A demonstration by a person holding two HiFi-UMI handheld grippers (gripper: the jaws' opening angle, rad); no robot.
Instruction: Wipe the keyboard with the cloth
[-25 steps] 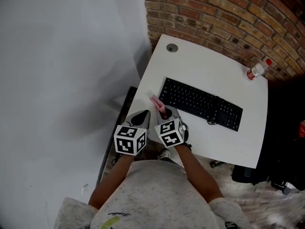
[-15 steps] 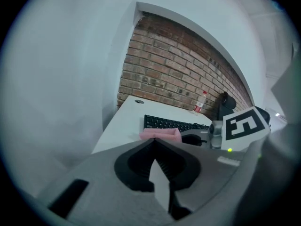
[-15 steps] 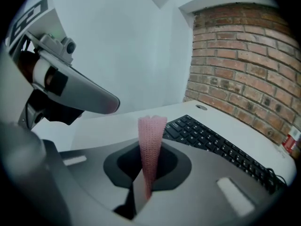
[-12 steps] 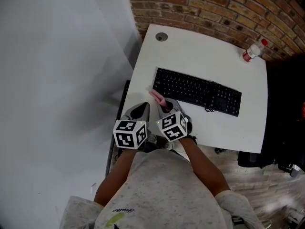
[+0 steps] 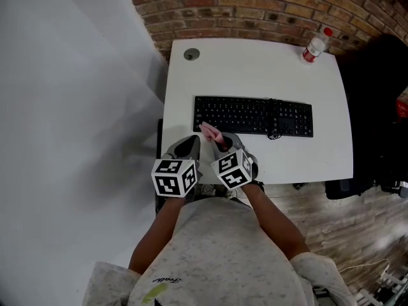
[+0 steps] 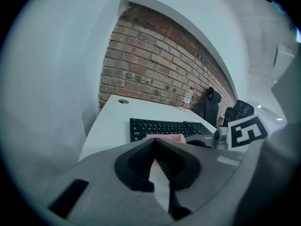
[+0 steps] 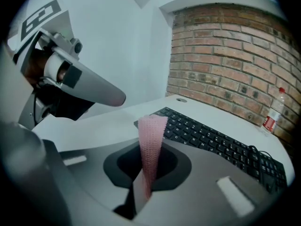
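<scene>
The right claw (image 7: 149,160) is clamped on the pink cloth (image 7: 151,131), which sticks up from it near the left end of the keyboard (image 5: 253,115) on the white bench (image 5: 255,69). The left claw (image 6: 154,144) is pressed together on nothing, just beside the right one.

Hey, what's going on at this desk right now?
A person is at a white desk with a tool in each hand. The right tool is shut on a pink cloth that sticks out past its jaws, close to the left front corner of the black keyboard but apparently not pressed to the keys. The left tool is beside it, jaws together and empty. Wiping has not started yet.
</scene>
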